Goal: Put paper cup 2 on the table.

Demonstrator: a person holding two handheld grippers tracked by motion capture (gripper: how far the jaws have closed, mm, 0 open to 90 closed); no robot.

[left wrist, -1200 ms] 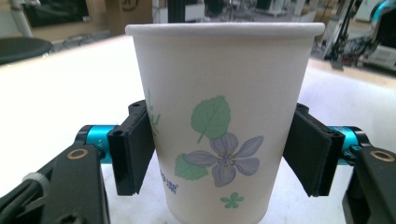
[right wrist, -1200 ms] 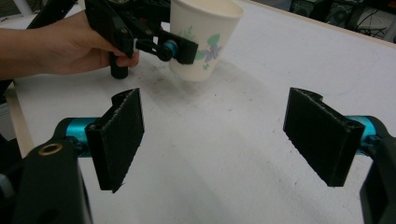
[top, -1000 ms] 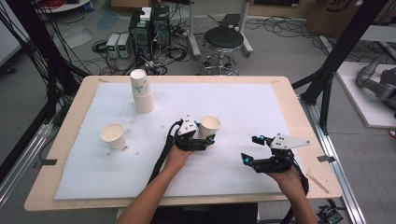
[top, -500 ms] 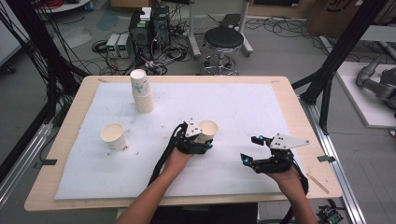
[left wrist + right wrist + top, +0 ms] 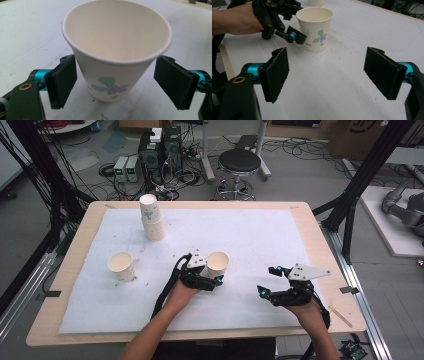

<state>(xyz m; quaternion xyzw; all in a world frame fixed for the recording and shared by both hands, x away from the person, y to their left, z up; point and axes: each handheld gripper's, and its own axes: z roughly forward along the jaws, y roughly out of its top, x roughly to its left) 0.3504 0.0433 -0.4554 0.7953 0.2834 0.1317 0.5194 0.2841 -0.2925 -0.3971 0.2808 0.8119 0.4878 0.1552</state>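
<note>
The paper cup with the flower print stands upright on the white sheet, exactly between the two black pads of the left gripper. In the left gripper view there is a clear gap on each side of the cup wall, so the pads do not press on it. The jaws have just been opening, with the cup between them; this gripper is now open around the cup, not holding it.

The right gripper hangs low over the sheet, to the right of the cup and apart from it. Its jaws are wide open with nothing between them, and the cup appears in front of them, farther off.

I judge that the step in hand is the release: the cup has been put down and let go. The next move calls for drawing the left gripper straight back, away from the cup, without touching the wall, because such a light cup tips easily.

Beyond the left gripper, to its left, another single cup stands, and farther away a stack of cups.
</note>
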